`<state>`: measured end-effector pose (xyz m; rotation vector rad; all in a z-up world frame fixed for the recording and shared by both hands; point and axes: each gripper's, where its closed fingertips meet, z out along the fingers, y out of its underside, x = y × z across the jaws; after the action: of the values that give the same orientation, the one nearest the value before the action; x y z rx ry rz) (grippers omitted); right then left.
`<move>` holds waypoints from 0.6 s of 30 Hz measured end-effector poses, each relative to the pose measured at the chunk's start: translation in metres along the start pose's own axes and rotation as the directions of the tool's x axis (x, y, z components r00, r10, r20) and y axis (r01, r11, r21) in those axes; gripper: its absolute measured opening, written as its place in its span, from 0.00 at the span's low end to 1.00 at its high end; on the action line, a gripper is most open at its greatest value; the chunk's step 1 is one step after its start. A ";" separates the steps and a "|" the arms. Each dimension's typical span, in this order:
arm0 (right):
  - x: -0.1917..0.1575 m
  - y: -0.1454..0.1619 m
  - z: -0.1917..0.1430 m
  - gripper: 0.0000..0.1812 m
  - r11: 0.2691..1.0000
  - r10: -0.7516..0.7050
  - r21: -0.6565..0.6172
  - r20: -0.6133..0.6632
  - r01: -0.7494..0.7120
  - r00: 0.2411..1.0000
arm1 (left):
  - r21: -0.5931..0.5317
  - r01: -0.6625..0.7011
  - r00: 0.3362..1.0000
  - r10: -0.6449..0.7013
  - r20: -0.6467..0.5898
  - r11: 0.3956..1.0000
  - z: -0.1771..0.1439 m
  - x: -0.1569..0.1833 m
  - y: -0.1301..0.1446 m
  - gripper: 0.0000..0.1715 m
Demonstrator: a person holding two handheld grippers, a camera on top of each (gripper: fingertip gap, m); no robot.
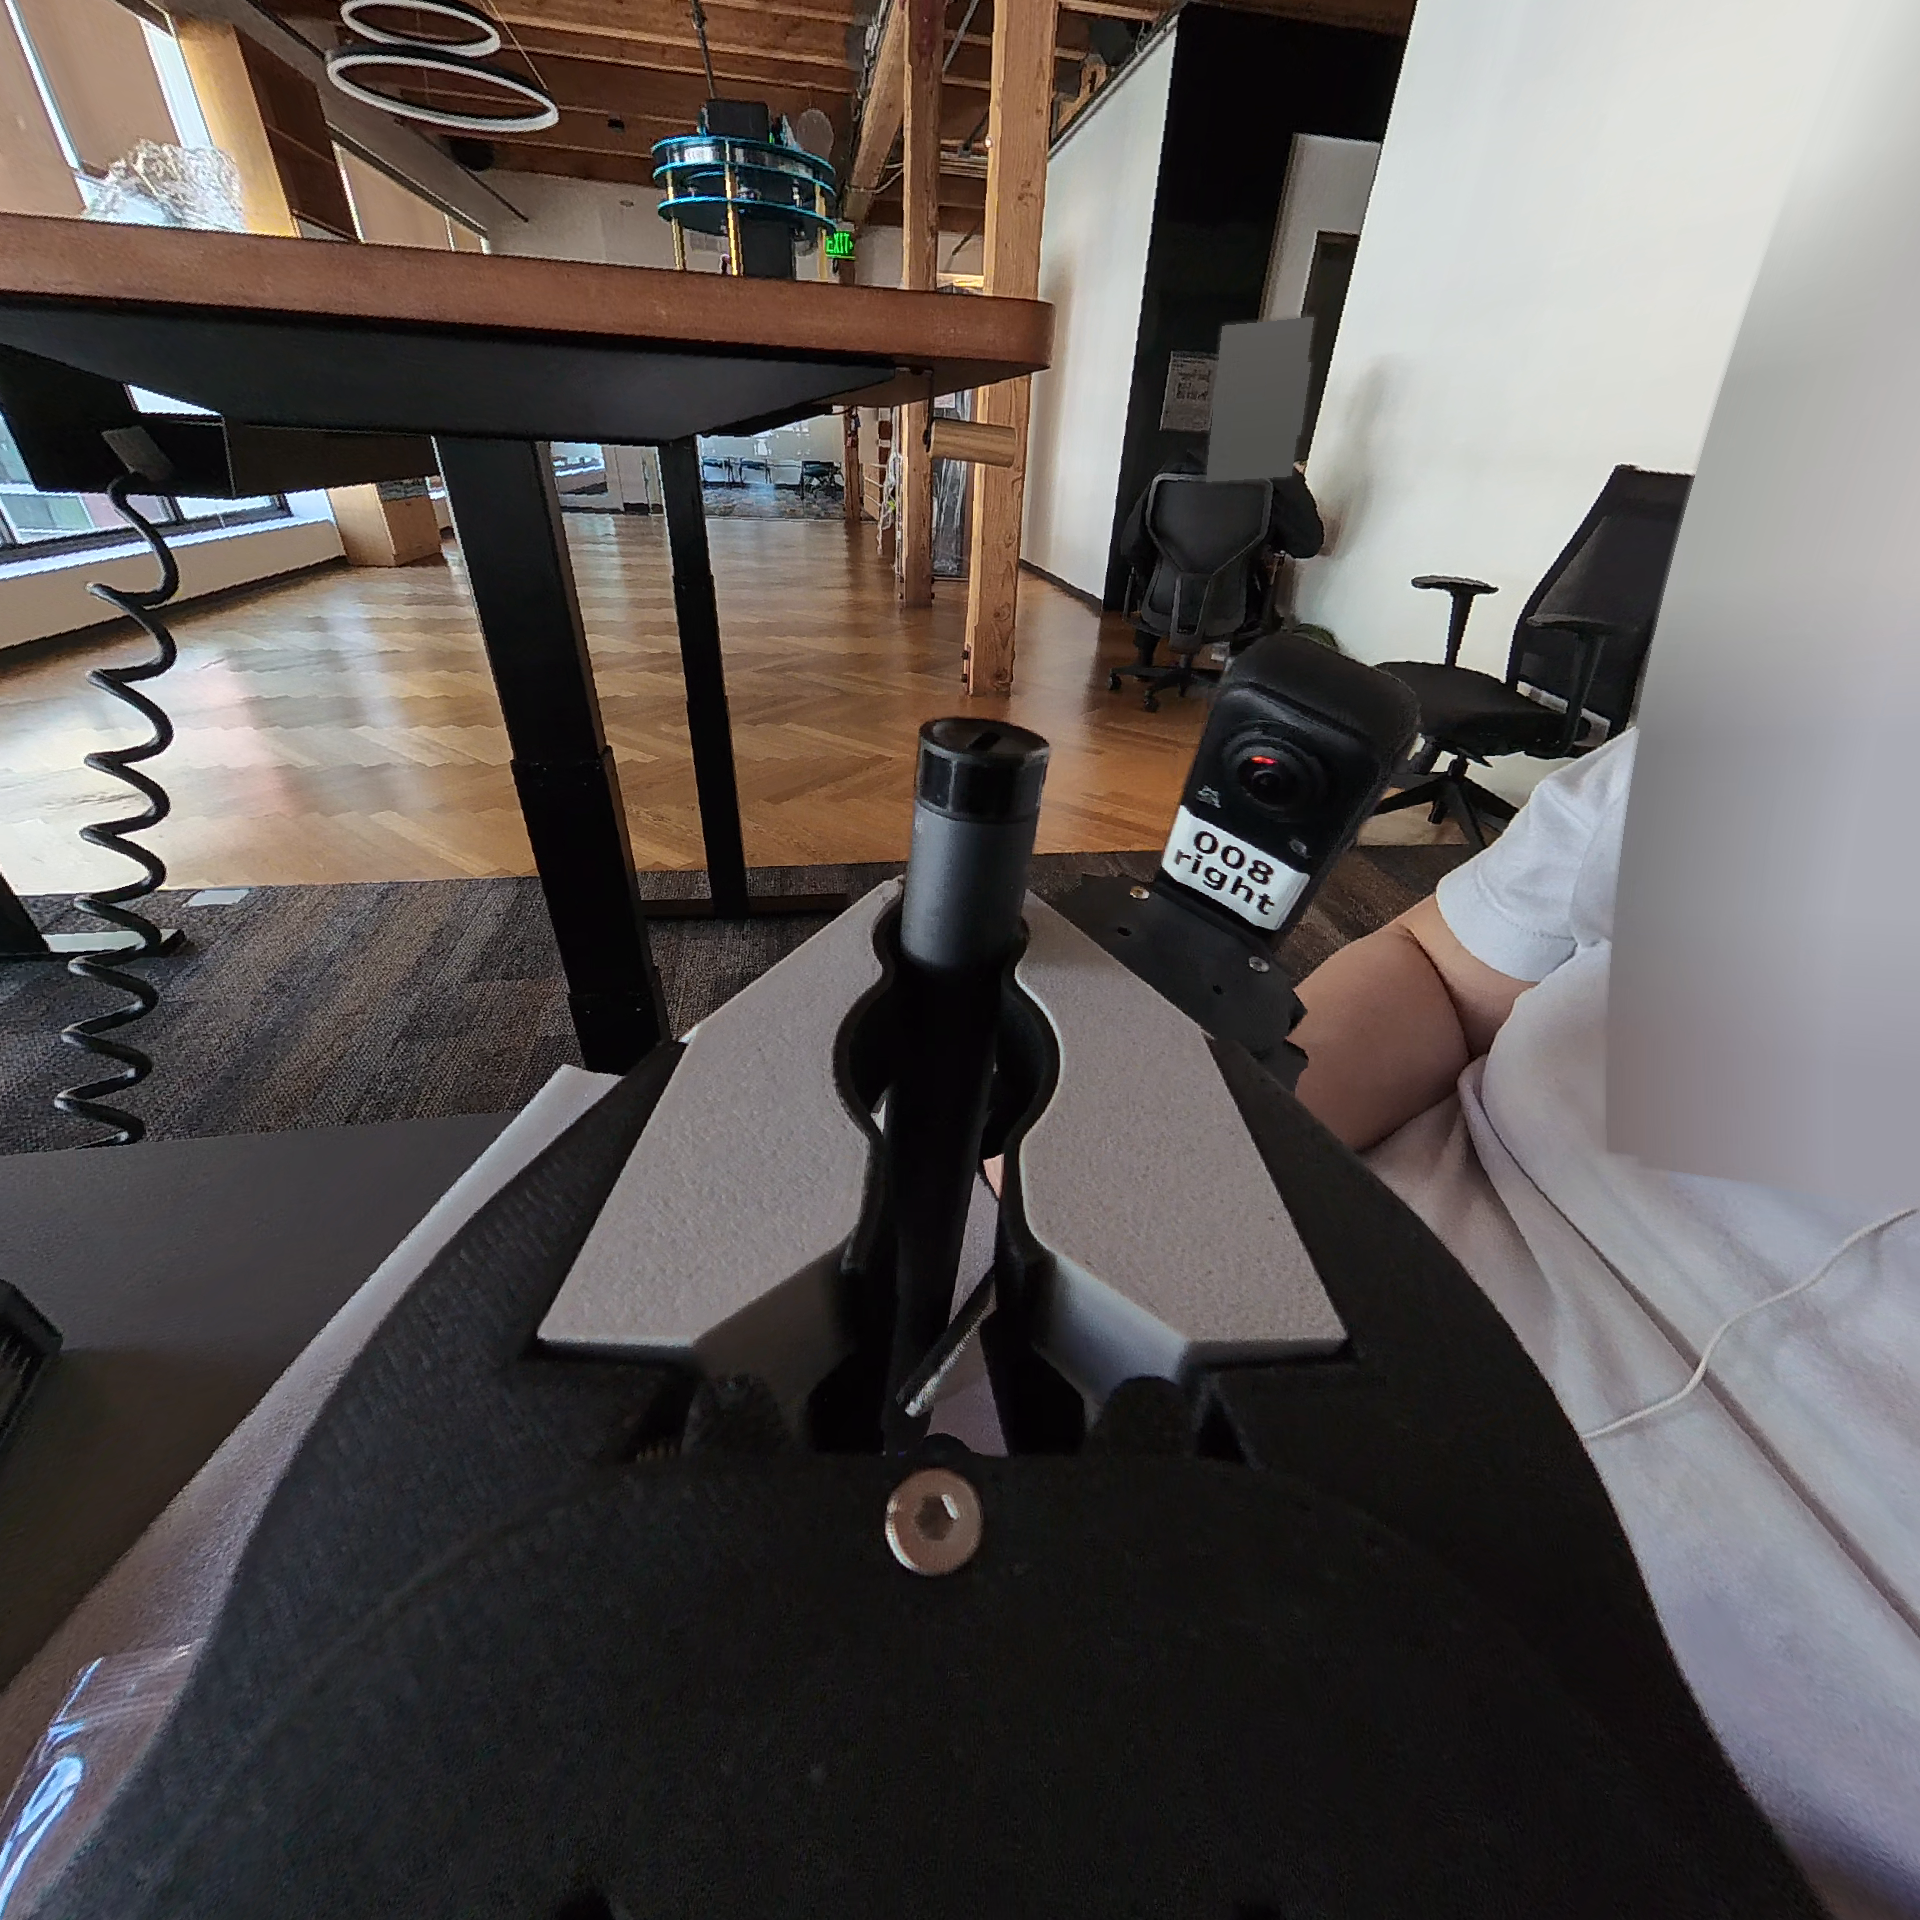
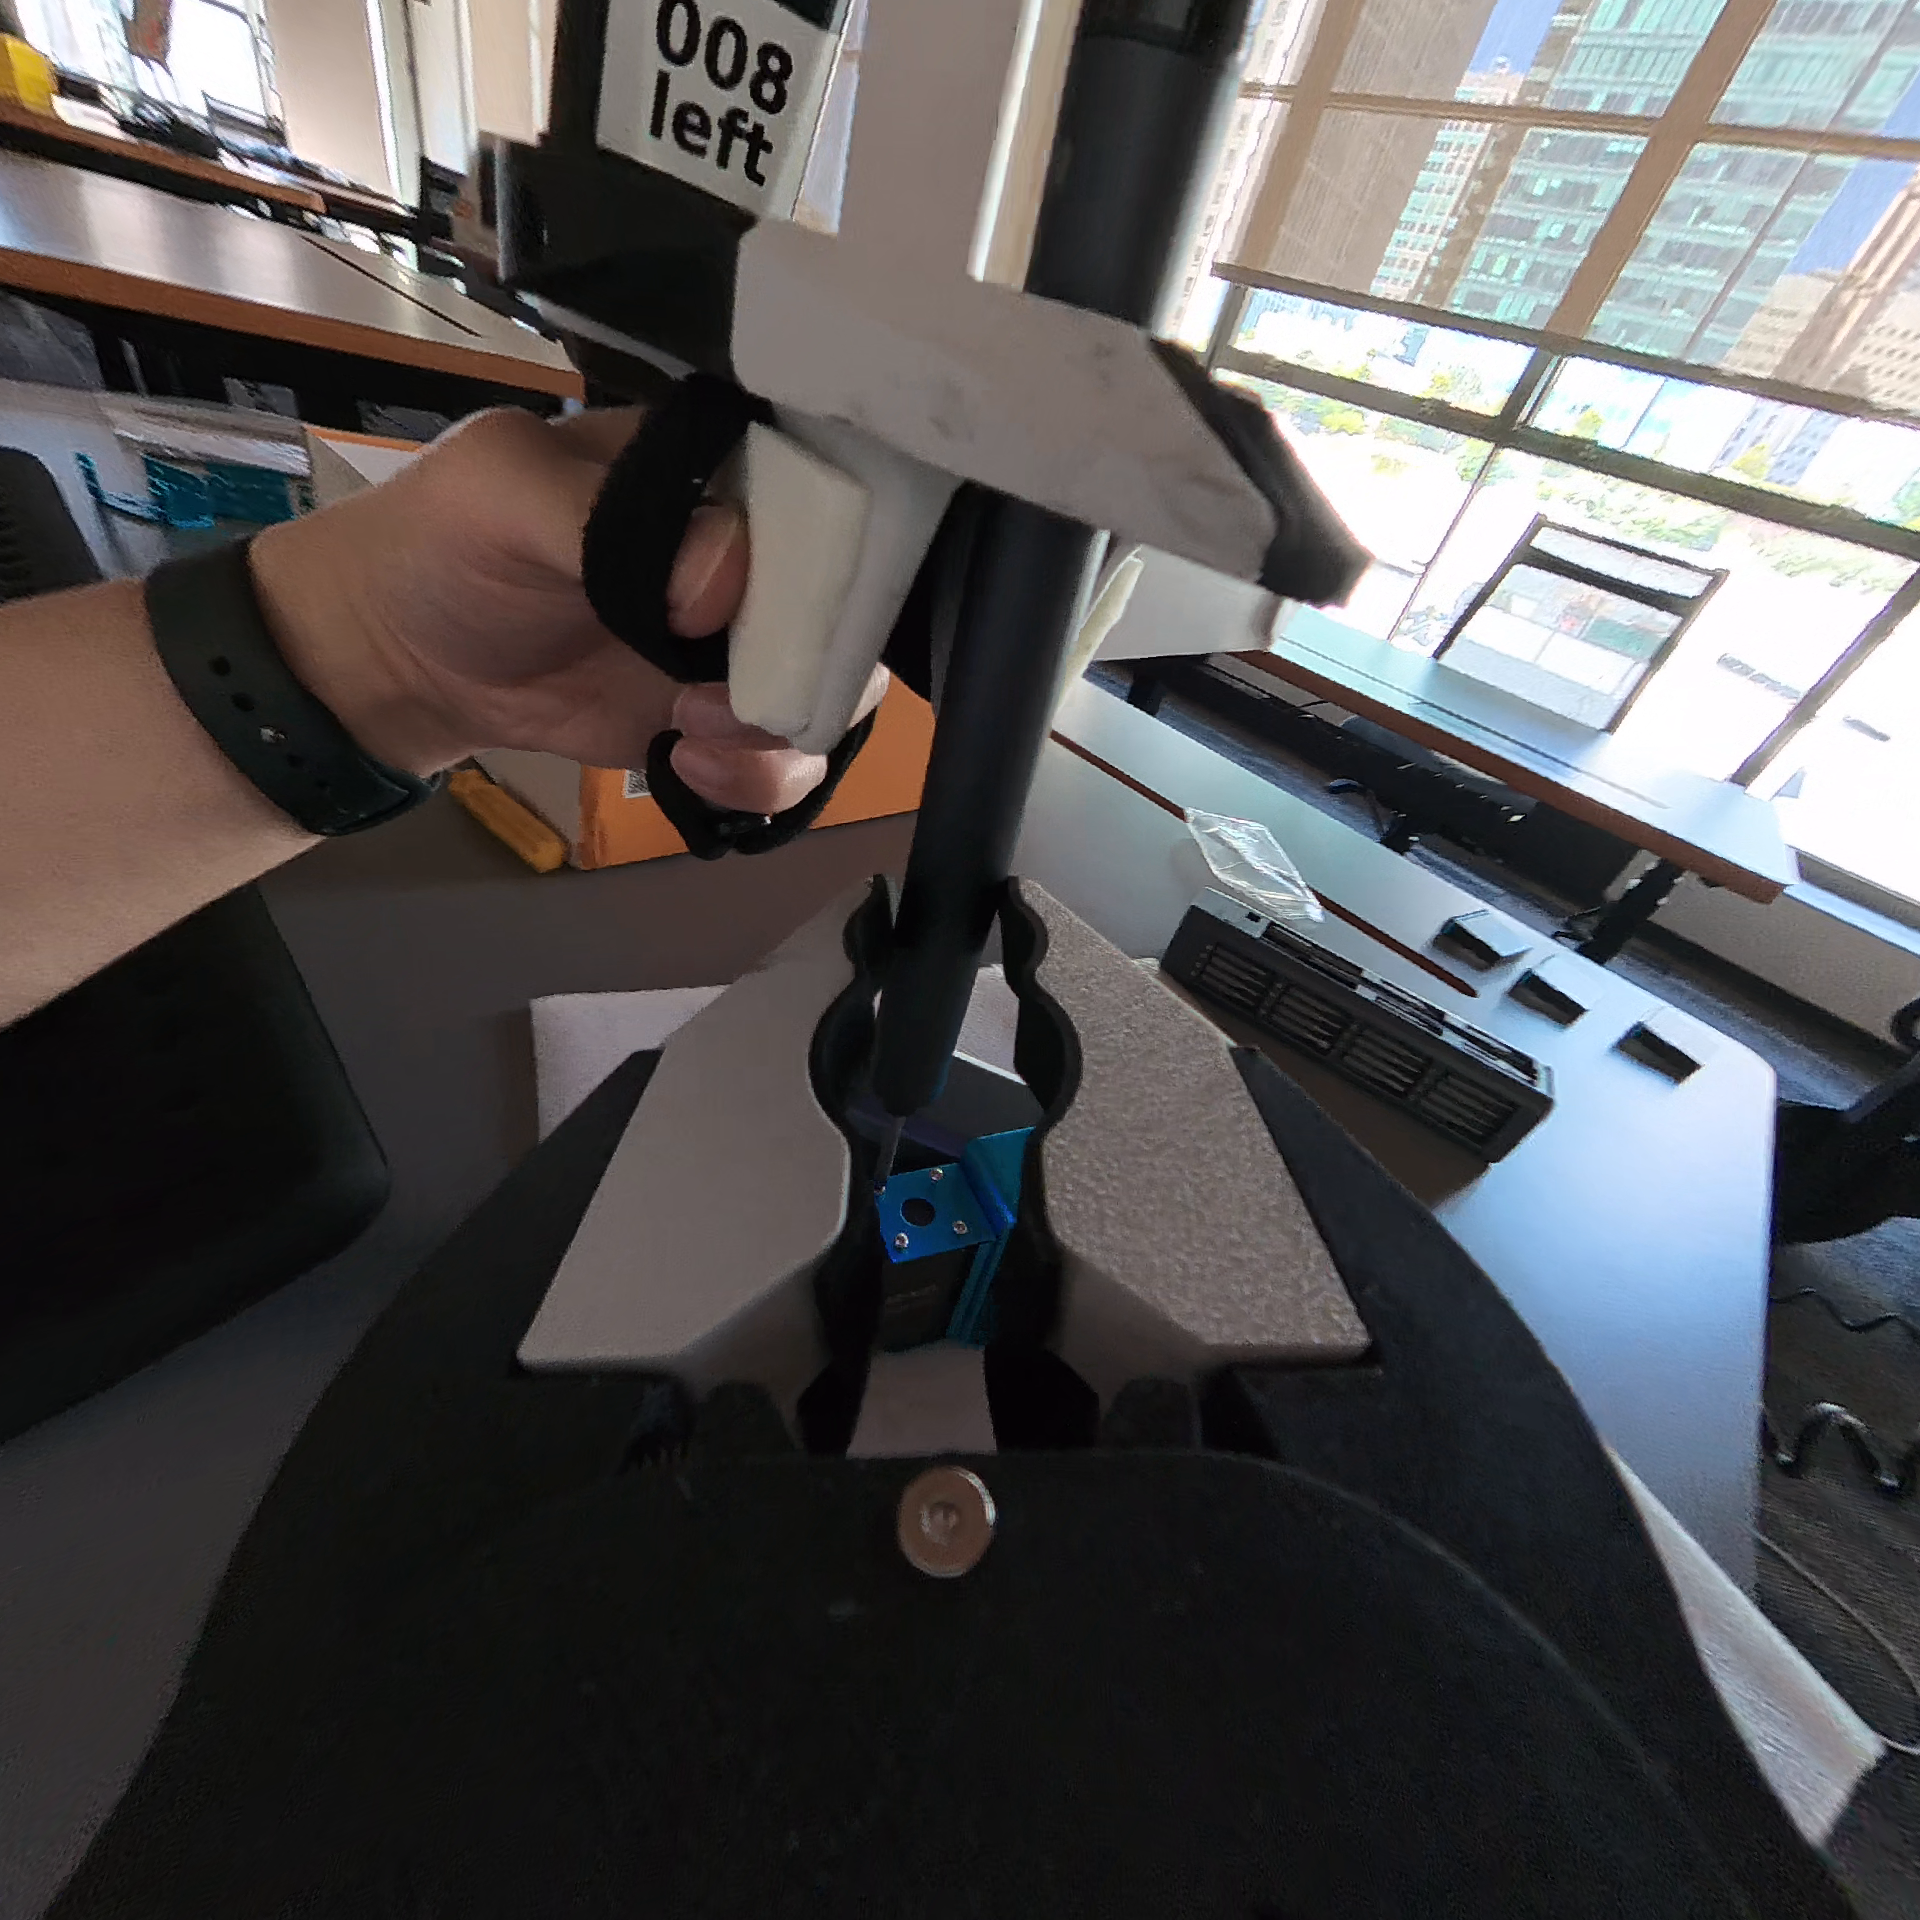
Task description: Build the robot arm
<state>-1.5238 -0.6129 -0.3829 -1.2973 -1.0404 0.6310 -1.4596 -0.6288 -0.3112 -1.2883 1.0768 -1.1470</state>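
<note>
My left gripper (image 1: 961,920) is shut on a black and grey pen-shaped screwdriver (image 1: 971,831), which stands up between its fingers. In the right wrist view a hand (image 2: 468,634) holds the left gripper (image 2: 987,416) above. The screwdriver (image 2: 997,675) runs down from it between my right gripper's (image 2: 940,920) fingers. Its thin tip rests on a corner screw of a blue metal bracket on a small black block (image 2: 935,1221). My right gripper is shut on that block, deep between its fingers. The right gripper's camera (image 1: 1288,779) shows in the left wrist view.
A grey table (image 2: 1610,1195) lies below, bearing a black vented device (image 2: 1351,1029), a clear plastic bag (image 2: 1247,862) and an orange box (image 2: 748,800). A wooden desk (image 1: 520,301), a coiled cable (image 1: 114,831) and office chairs (image 1: 1507,675) stand beyond. A white-shirted person's arm (image 1: 1382,1018) is close right. The gap from one gripper's tips to the other's is roughly 9 cm.
</note>
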 end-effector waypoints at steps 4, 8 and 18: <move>0.002 0.002 -0.001 0.14 0.998 -0.060 -0.014 -0.085 0.059 0.995 | 0.000 -0.003 1.000 0.003 0.007 1.000 -0.001 -0.001 0.000 0.06; 0.001 0.002 -0.001 0.11 1.000 -0.031 -0.008 -0.098 0.030 0.995 | -0.001 -0.004 1.000 0.004 0.005 1.000 0.000 0.000 0.000 0.06; 0.000 0.001 -0.001 0.10 0.999 0.033 0.022 -0.052 -0.031 0.998 | -0.005 -0.009 1.000 0.009 0.001 1.000 -0.001 0.002 0.000 0.07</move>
<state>-1.5232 -0.6133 -0.3841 -1.3073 -0.9692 0.6275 -1.4599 -0.6307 -0.3114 -1.2864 1.0845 -1.1374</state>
